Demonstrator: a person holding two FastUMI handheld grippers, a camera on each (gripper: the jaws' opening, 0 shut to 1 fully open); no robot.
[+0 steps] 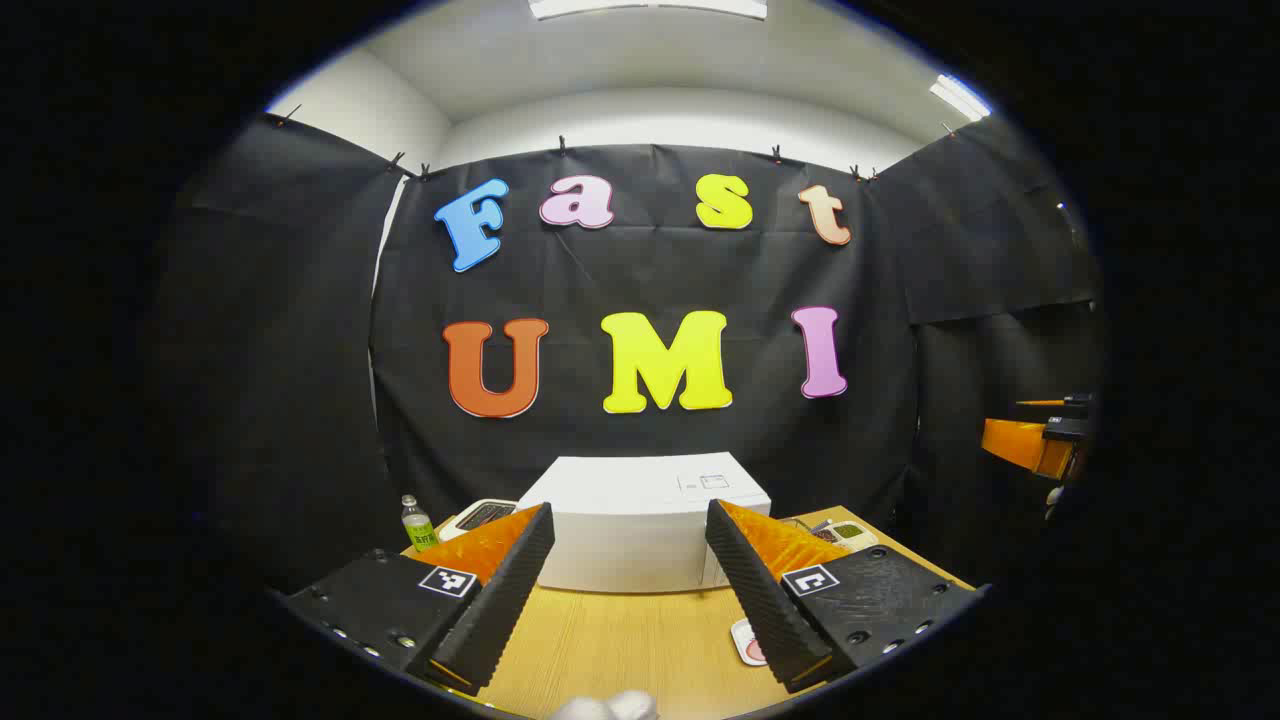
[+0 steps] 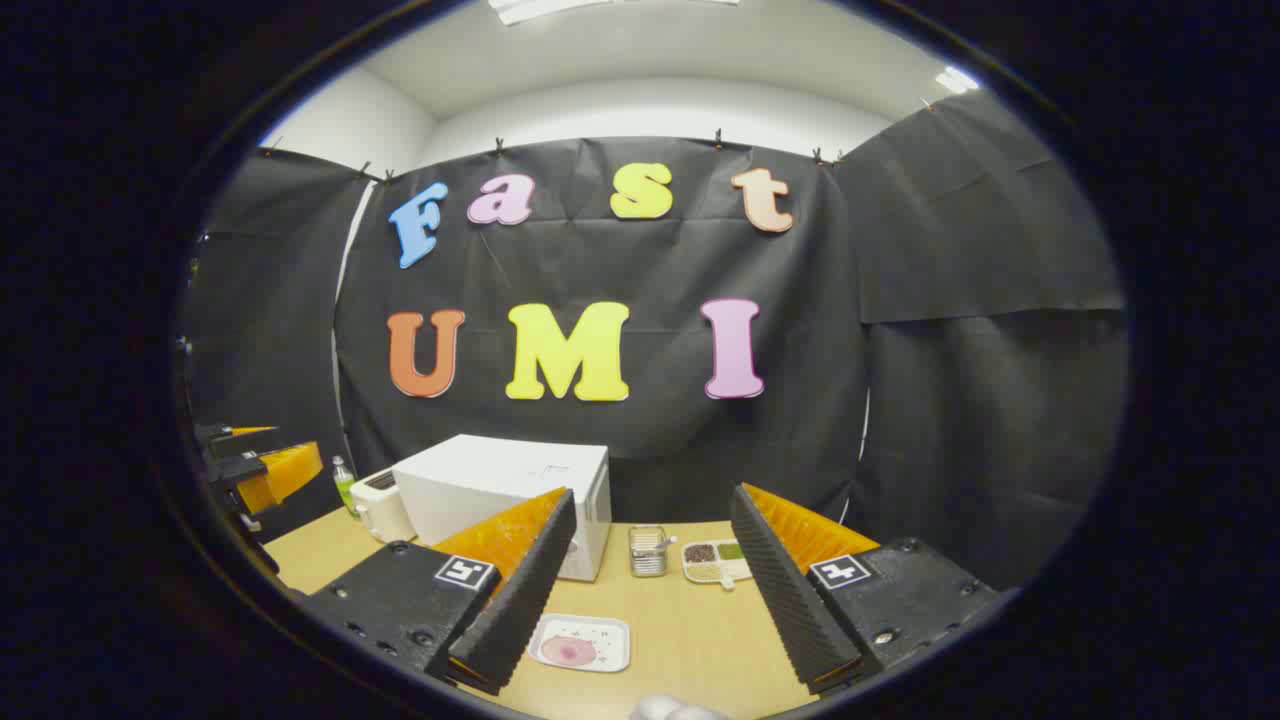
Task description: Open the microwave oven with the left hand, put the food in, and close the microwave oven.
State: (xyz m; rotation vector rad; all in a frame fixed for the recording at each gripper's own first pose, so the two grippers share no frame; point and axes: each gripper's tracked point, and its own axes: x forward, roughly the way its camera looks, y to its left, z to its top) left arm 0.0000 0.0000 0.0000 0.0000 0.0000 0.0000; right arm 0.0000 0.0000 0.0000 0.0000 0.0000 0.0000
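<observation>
A white microwave oven (image 1: 640, 525) stands at the back of the wooden table, its door closed; it is also in the right gripper view (image 2: 505, 495). A white square plate with pinkish food (image 2: 582, 643) lies on the table in front of it, and its edge peeks out beside my left gripper's finger (image 1: 747, 643). My left gripper (image 1: 628, 600) is open, raised before the microwave, holding nothing. My right gripper (image 2: 648, 600) is open and empty above the plate area. The right gripper appears at the far right of the left gripper view (image 1: 1035, 440), and the left gripper at the far left of the right gripper view (image 2: 255, 470).
A white toaster (image 2: 378, 505) and a small green bottle (image 1: 417, 522) stand left of the microwave. To its right are a small metal holder (image 2: 648, 551) and a divided white tray of seasonings (image 2: 716, 562). Black cloth walls surround the table (image 1: 620, 650).
</observation>
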